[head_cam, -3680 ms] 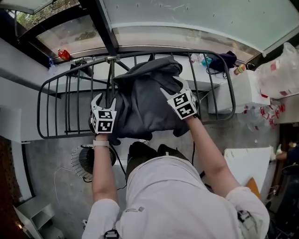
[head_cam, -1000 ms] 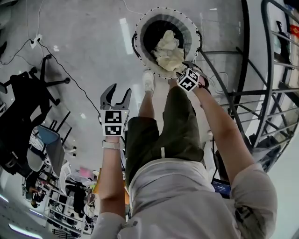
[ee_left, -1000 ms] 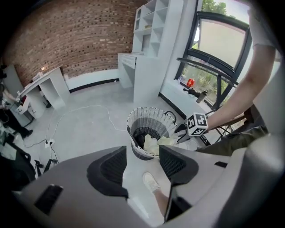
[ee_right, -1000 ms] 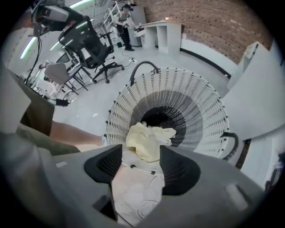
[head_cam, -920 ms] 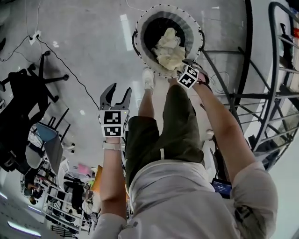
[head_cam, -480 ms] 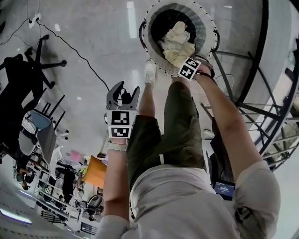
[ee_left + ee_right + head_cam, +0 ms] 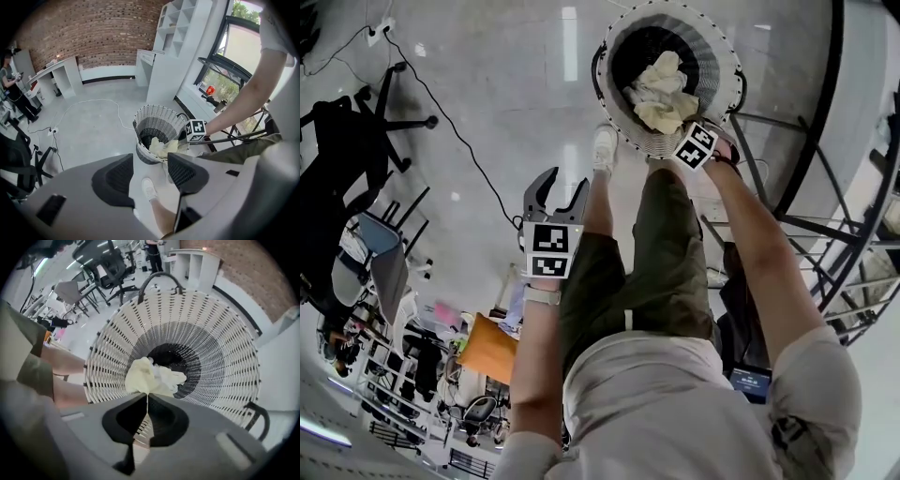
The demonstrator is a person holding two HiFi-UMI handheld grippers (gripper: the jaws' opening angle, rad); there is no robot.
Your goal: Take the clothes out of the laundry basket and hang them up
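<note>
Landmark: a round basket (image 7: 724, 58) of white and dark open weave, on a glossy grey floor (image 7: 487, 84). A crumpled pale yellow cloth (image 7: 149, 375) lies inside it. The right gripper (image 7: 147, 398) is lowered over the basket's near rim. Its jaws have just been closed, and a fold of the cloth is pinched, apparently only thinly. The left gripper (image 7: 555, 187) is held beside the basket, jaws spread, nothing between them. Black-and-white square markers are carried on both.

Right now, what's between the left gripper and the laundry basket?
Head view: bare floor and the person's white shoe; the left gripper hangs open, apart from the basket.
</note>
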